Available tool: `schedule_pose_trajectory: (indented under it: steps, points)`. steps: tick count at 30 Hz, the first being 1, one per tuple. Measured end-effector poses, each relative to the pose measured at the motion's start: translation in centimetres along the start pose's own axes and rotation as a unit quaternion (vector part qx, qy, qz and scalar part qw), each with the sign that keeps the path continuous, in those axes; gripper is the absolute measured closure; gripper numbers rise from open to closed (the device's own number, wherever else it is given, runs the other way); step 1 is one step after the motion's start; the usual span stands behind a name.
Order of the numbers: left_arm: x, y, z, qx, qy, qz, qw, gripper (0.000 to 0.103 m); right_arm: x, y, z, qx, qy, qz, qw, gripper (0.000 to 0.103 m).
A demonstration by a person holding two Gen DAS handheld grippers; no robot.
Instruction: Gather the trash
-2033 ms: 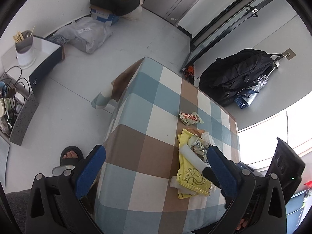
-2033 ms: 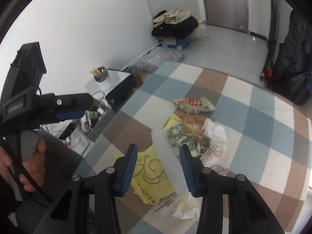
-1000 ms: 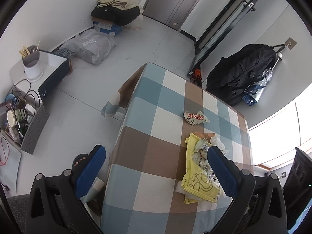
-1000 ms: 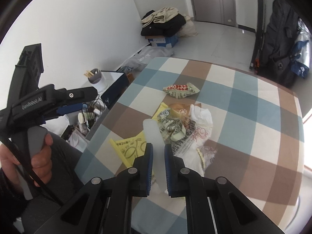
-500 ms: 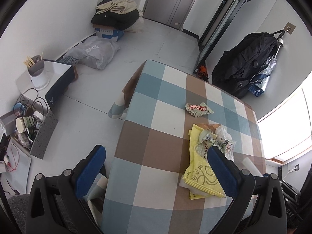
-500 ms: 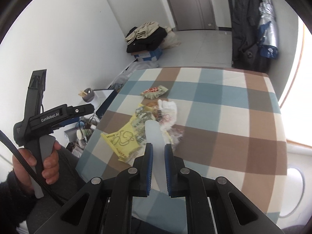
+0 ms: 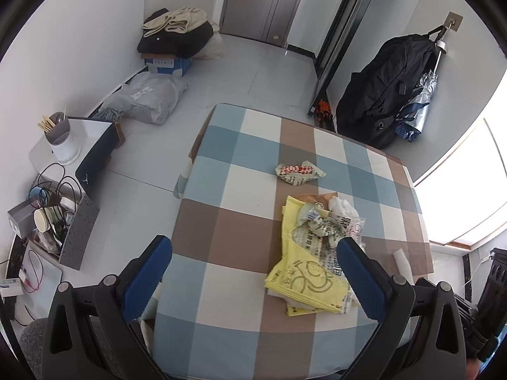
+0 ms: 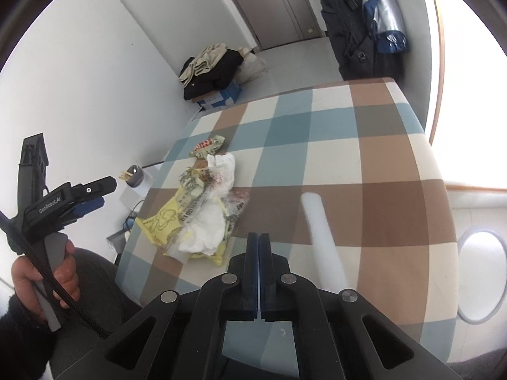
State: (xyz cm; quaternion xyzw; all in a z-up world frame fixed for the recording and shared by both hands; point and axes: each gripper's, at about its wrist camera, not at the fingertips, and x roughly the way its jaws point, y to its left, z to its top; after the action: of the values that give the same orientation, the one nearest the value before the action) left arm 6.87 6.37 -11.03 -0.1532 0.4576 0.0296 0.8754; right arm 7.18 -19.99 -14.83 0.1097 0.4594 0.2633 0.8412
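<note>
Right wrist view: the right gripper (image 8: 259, 237) is pressed fully together with nothing between its blue pads (image 8: 253, 272); its jaws have just been closing. Just beside it on the right, a white foam strip (image 8: 321, 234) lies free on the checked tabletop (image 8: 380, 164). Farther left, a heap of trash (image 8: 202, 215) sits on the tabletop: a yellow bag, white tissue and printed wrappers. Beyond the heap lies 1 red-and-white wrapper (image 8: 207, 146), apart from it. At the left edge, a hand (image 8: 44, 281) holds the left gripper (image 7: 253, 275), whose jaws stand wide apart and empty above the tabletop's near edge.
</note>
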Motion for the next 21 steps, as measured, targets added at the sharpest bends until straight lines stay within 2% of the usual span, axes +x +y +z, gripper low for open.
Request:
schedule_pose_trajectory:
  steps: [7,9,10,13,17,19,21]
  points:
    - [0.2,-1.7,0.7,0.008,0.016,-0.011,0.9998,0.001,-1.1,-2.3,0.3,0.017,-0.013,-0.015,1.0,0.094]
    - [0.3,-2.0,0.9,0.014,0.019,-0.006,0.9997,0.001,-1.1,-2.8,0.6,0.015,-0.006,-0.031,0.999,0.083]
    - [0.3,-2.1,1.0,0.015,0.02,-0.004,0.9997,0.001,-1.0,-2.9,0.8,0.01,-0.001,-0.04,0.999,0.071]
    - [0.7,-2.2,1.3,0.011,0.028,-0.004,0.9995,0.001,-1.0,-2.9,1.6,-0.03,0.005,-0.067,0.997,0.058]
    - [0.9,-2.4,1.5,0.009,0.033,-0.007,0.9994,0.002,0.6,-2.3,2.4,-0.118,0.033,-0.117,0.986,0.057]
    - [0.9,-2.6,1.5,0.01,0.033,-0.006,0.9994,0.002,1.8,-2.8,2.4,-0.132,0.061,-0.116,0.983,0.057]
    - [0.7,-2.6,1.6,0.004,0.027,-0.012,0.9996,0.002,2.8,-3.6,2.3,-0.112,0.091,-0.099,0.984,0.058]
